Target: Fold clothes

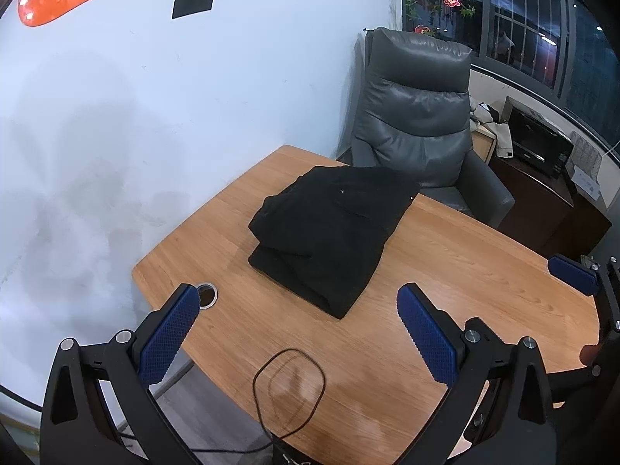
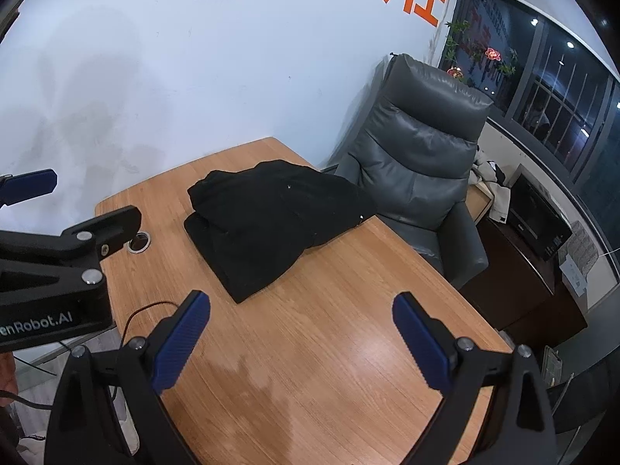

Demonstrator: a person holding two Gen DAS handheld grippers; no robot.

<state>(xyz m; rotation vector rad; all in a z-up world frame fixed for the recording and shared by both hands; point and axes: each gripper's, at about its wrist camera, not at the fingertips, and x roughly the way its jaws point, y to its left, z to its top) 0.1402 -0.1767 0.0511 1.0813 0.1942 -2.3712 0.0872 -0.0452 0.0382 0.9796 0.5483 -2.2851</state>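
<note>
A soft, matte black garment (image 1: 329, 232) lies folded into a thick, layered rectangle on the smooth wood-grain table (image 1: 445, 271), toward its far end at about 12 o'clock, with a padded grey leather armchair (image 1: 418, 116) behind at 1 o'clock. The left gripper (image 1: 298, 333) and the right gripper (image 2: 302, 333), black-framed with ribbed blue pads (image 1: 168, 343), both hover over bare tabletop with jaws spread wide, holding and touching nothing
</note>
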